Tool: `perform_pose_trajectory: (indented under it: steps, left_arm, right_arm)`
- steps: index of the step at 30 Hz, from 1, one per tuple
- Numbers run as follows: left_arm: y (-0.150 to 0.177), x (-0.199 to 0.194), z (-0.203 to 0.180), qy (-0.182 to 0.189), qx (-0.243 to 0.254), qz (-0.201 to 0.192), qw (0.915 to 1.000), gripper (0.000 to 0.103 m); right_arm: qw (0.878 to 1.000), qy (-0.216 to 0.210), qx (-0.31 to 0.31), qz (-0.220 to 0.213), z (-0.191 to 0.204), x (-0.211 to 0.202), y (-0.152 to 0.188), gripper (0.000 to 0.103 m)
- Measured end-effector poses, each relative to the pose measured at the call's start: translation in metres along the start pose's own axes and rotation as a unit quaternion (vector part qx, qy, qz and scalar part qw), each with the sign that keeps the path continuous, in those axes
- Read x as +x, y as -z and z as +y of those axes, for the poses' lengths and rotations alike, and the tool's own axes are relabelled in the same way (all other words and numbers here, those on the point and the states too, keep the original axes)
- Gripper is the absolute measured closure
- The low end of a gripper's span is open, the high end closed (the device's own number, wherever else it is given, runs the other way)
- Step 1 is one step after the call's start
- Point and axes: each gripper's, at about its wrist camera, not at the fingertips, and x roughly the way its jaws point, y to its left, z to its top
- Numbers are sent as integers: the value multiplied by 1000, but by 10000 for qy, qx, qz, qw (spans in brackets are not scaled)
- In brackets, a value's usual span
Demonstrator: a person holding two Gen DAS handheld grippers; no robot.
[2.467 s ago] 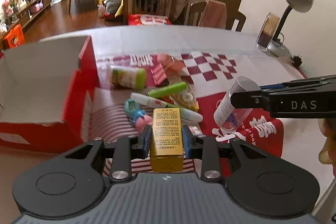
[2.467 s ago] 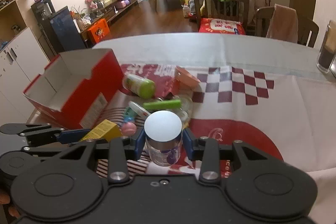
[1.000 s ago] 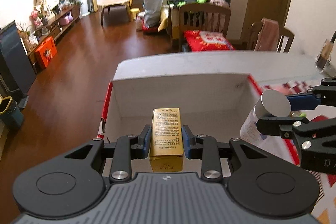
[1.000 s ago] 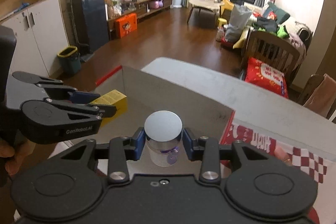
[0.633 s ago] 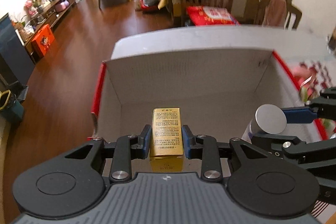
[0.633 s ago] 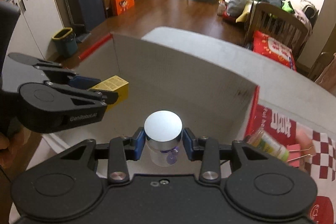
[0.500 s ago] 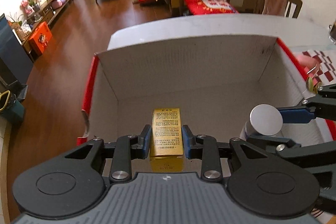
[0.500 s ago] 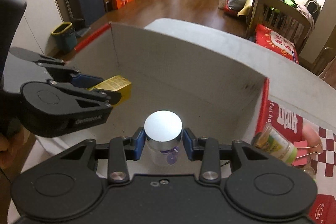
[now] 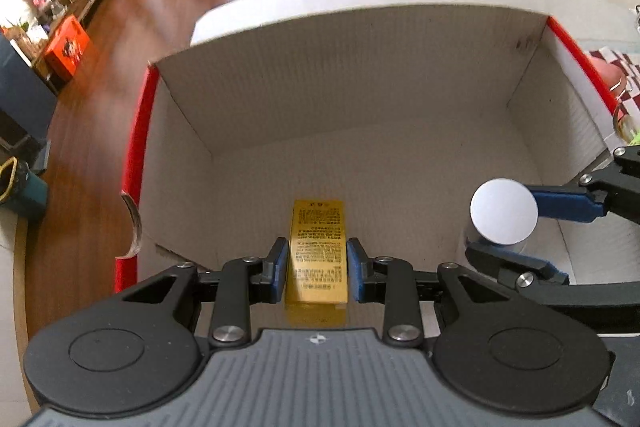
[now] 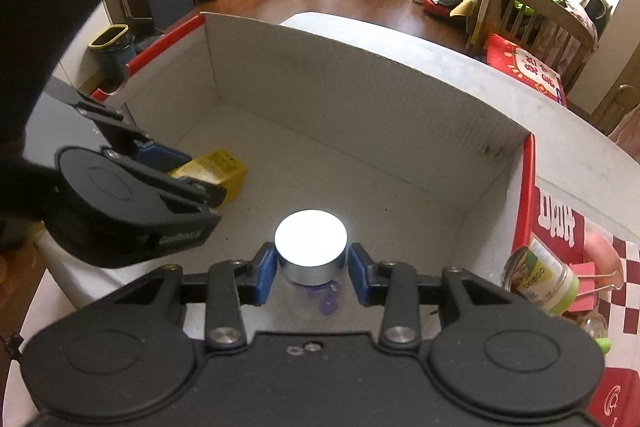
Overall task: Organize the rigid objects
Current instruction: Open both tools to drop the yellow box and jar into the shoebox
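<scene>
While both tongs hang inside the cardboard box (image 9: pixel 360 75), left tongs (image 9: pixel 317 263) clamp a gold carton (image 9: pixel 318 247), right tongs (image 10: pixel 311 273) a silver-lidded jar (image 10: pixel 311 247).

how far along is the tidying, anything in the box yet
Nothing lies loose in the box yet; its floor is bare. In hand: the left gripper holds a gold carton and the right gripper a silver-capped jar, both down inside the box, neither released. Left: a green-capped bottle and a pink clip still lie on the cloth outside.
</scene>
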Motion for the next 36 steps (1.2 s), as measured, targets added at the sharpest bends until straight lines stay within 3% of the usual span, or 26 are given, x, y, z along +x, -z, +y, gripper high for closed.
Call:
perform_pose_trajectory:
  steps: [8, 18, 24, 26, 28, 32, 36]
  left_arm:
    - [2, -7, 6, 56, -189, -94, 9998, 73]
    - [19, -45, 11, 268, -622, -582, 9960, 72]
    - [28, -74, 3, 388, -625, -930, 9929, 72]
    - [30, -84, -1, 454, -638, -1048, 9914, 65]
    - [31, -93, -6, 491, -612, -1190, 9898, 46]
    - [33, -110, -21, 532, -548, -1378, 9875, 45]
    - [34, -122, -35, 540, -561, -1500, 9856, 45]
  right_arm:
    - [10000, 0, 89, 23, -9, -3, -6, 61]
    - [9990, -263, 250, -257, -22, -34, -7, 48]
    - [9981, -358, 116, -485, -25, -63, 1, 44]
    - [9975, -382, 109, -579, -28, -73, 3, 42]
    - [9969, -393, 86, -669, -30, -82, 7, 41]
    - [9956, -418, 53, -833, -38, -100, 13, 39]
    - [9937, -470, 50, -1013, -49, -119, 25, 30]
